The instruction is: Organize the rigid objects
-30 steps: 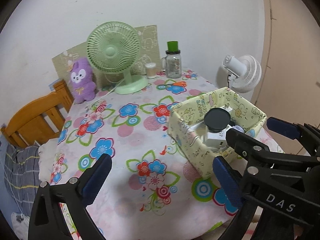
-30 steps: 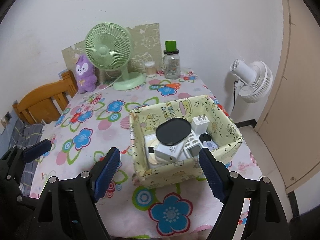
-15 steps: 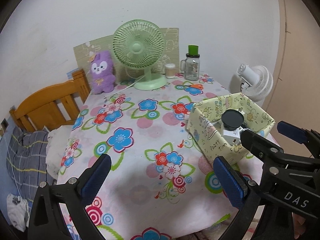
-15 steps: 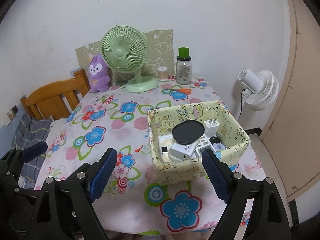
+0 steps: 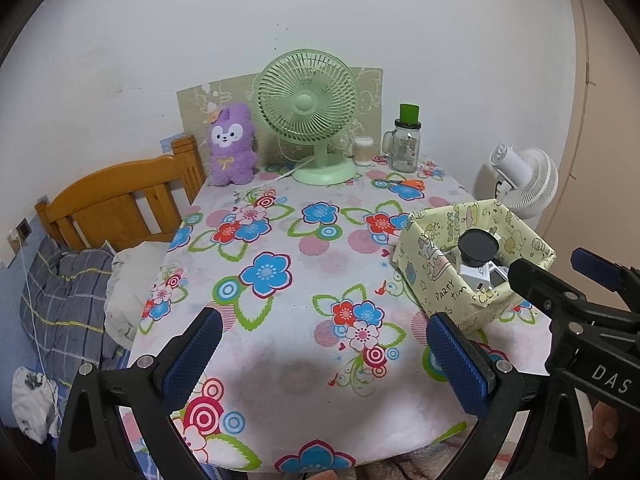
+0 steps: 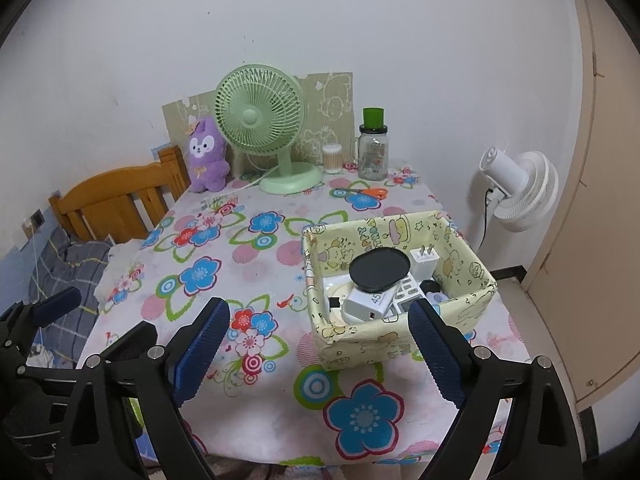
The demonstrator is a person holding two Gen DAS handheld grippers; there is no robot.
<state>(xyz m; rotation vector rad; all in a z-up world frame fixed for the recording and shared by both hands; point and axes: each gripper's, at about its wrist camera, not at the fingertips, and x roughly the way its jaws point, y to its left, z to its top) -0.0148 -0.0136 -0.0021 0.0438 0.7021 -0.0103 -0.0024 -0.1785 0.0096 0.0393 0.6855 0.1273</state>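
Both of your grippers have drawn back from the table since the earlier frames, so the yellow fabric bin sits smaller and farther off in both views and more of the floral tablecloth shows; your left gripper is spread wide with nothing between its blue pads, and your right gripper is likewise spread and empty, hanging over the near edge of the table. The rigid objects are piled inside the bin near the table's right side: a black disc lies on top, tilted, resting on a white charger block, with a white plug adapter standing at the back and a remote-like piece beside them that is too crowded to name; judging from this, the sorting looks close to done. The risks lie in what you do next; the disc is perched, not seated, so a nudge to the soft bin wall could slide it off; the bin stands near the table edge, so a push from the left could carry it over; orange scissors lie at the far end near the green fan and the glass jar, so if you reach for them, a wide-spread finger could clip either one and tip it.
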